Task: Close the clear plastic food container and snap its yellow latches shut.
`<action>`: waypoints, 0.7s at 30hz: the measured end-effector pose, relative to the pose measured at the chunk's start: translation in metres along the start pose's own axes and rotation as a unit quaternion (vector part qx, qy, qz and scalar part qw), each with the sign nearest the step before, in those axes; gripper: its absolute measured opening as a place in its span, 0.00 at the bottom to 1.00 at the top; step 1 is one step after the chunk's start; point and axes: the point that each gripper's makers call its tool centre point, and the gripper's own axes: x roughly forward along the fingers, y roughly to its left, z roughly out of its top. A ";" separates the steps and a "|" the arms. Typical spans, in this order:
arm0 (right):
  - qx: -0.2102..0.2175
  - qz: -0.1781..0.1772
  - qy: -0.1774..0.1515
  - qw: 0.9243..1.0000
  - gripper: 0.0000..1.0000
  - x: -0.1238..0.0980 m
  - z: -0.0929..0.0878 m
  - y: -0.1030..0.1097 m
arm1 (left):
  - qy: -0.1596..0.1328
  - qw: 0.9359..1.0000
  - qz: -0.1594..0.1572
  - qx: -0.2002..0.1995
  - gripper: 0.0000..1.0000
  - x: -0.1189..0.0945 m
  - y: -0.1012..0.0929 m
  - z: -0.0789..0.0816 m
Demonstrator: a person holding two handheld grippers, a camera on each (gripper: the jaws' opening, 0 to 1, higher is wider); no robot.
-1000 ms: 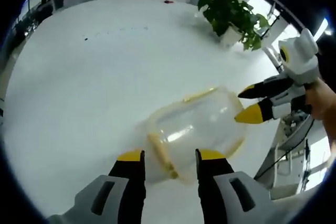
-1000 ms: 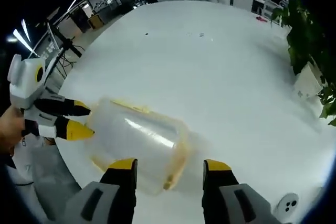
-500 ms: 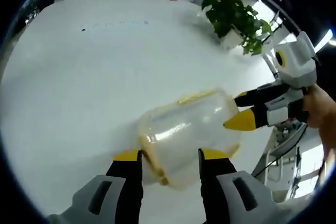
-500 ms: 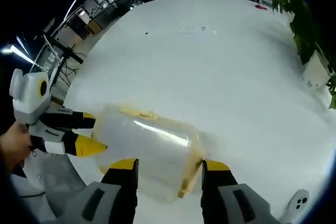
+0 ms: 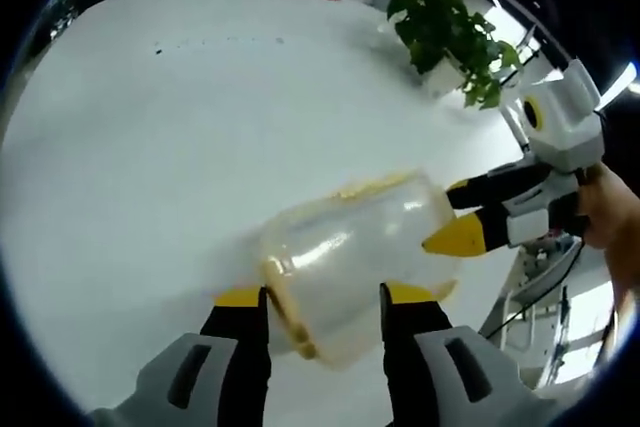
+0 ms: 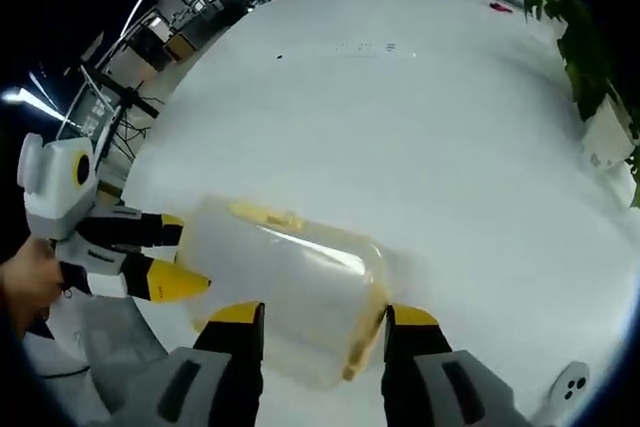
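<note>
Both claws closed in since earlier: left claw (image 5: 312, 295) and right claw (image 6: 312, 313), jaws apart, straddle container (image 5: 350, 247) ends at bench (image 5: 150, 147) edge; yellow latches (image 6: 362, 347) unsnapped.

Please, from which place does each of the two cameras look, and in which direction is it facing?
Left gripper view: rides the left gripper, looks along its jaws across the clear plastic food container on the white table; right gripper and a hand enter.
Right gripper view: rides the right gripper, faces the container from the opposite end; left gripper enters.
Shared: container, table, potted green plant.
</note>
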 end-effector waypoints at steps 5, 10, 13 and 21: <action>-0.003 0.001 0.001 1.000 0.43 0.000 -0.001 0.000 | 0.009 1.000 -0.003 -0.010 0.44 0.003 -0.002 -0.001; 0.004 0.001 0.005 1.000 0.42 0.000 0.001 0.006 | 0.011 1.000 -0.005 -0.018 0.42 0.005 -0.003 0.000; 0.001 0.001 0.006 1.000 0.41 0.000 0.002 0.006 | 0.010 0.999 0.000 -0.031 0.39 0.010 -0.001 0.004; 0.026 0.018 -0.010 0.999 0.44 -0.001 0.002 0.002 | -0.005 0.999 -0.014 -0.029 0.42 0.002 -0.001 -0.001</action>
